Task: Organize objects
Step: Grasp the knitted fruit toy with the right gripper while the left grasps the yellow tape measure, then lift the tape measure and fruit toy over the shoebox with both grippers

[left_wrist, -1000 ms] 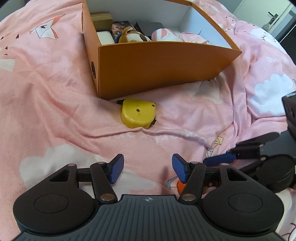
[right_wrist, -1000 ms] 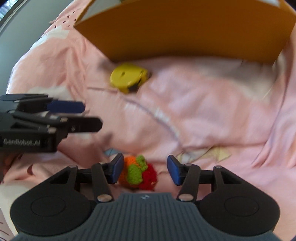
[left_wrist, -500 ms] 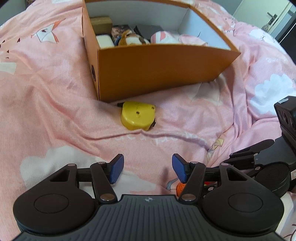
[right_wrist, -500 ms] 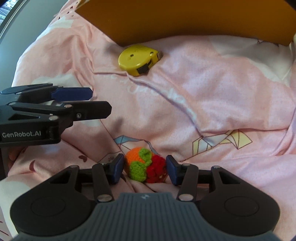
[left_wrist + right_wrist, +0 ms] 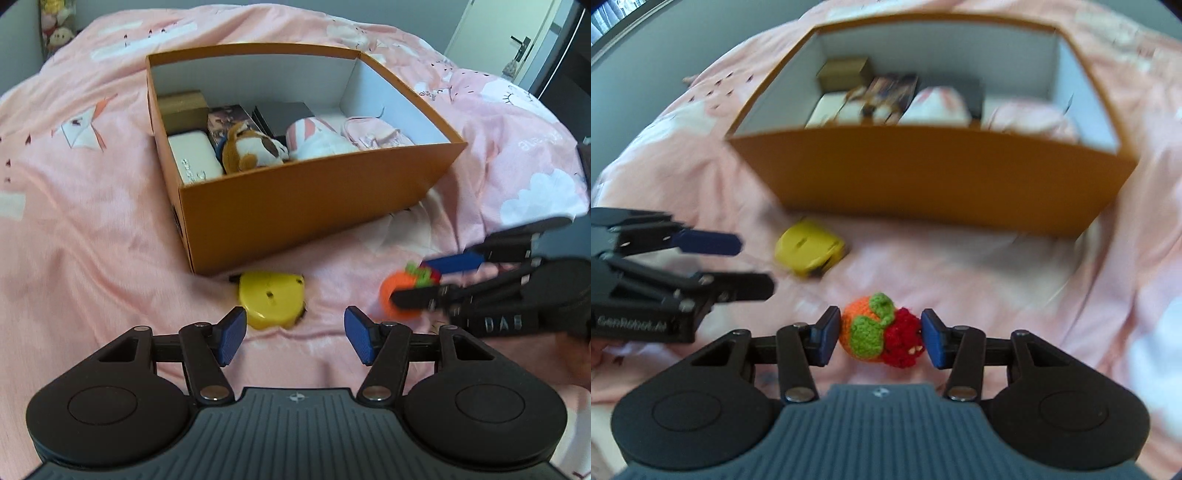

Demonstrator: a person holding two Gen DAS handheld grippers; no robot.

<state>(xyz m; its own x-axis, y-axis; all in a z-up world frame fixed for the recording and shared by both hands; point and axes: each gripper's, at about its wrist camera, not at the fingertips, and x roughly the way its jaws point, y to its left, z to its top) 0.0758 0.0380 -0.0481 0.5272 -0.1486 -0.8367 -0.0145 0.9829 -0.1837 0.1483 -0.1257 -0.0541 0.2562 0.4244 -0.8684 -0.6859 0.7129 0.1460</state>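
The right gripper (image 5: 880, 335) pinches the crocheted toy (image 5: 881, 330) between both pads, above the bedspread (image 5: 960, 269). The left gripper (image 5: 294, 340) has its jaws spread, with nothing between them, near the yellow tape measure (image 5: 271, 298) before the orange box (image 5: 306, 206).

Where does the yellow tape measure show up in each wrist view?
Left wrist: yellow tape measure lies centre frame on the bedspread, just before the orange box's near corner.
Right wrist: tape measure sits left of centre, below the box.
Shared landmark: the orange box.
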